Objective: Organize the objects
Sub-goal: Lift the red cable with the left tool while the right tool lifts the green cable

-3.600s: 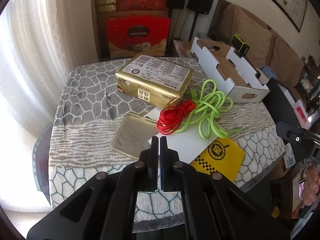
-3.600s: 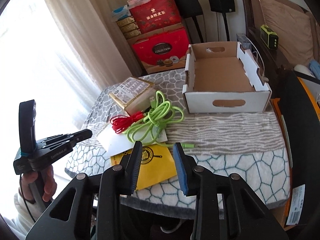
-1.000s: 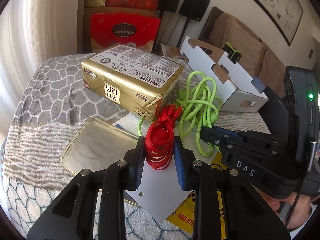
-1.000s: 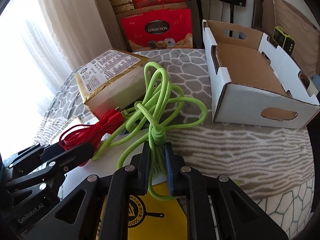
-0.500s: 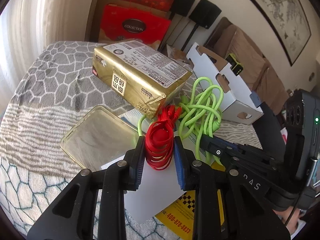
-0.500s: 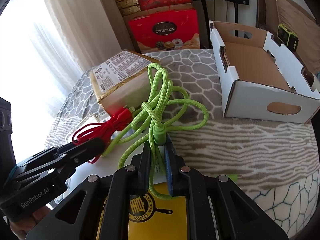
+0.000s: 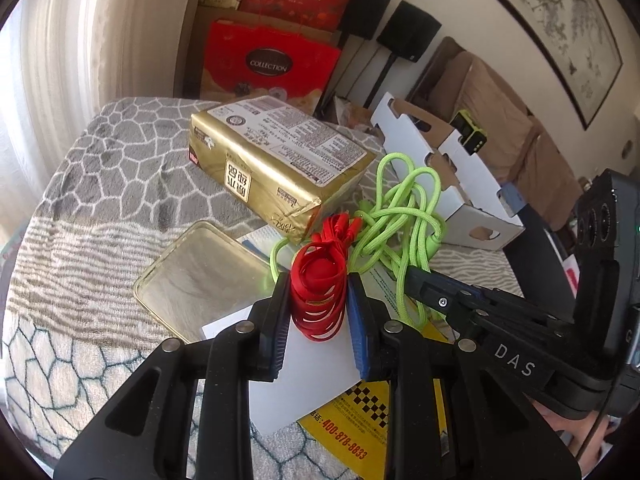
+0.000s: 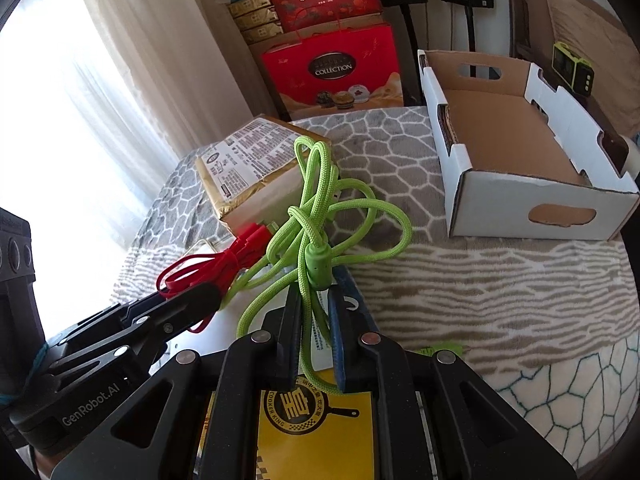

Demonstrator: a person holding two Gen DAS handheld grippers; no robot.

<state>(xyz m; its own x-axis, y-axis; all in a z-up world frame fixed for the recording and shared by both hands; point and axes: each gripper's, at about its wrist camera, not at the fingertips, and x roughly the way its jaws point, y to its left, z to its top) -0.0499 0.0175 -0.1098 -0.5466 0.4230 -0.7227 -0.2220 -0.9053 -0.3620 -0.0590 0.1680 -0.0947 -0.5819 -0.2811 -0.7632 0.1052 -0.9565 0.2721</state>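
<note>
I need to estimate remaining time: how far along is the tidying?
Nothing sits in the cardboard box yet. In hand: left gripper clamps the red cable, right gripper the green cable. Left on the table: gold package, tin lid, yellow flyer.

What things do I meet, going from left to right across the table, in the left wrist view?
Shallow metal tin → gold foil package → red cable, clamped in the left gripper → green cable → white cardboard box.
</note>
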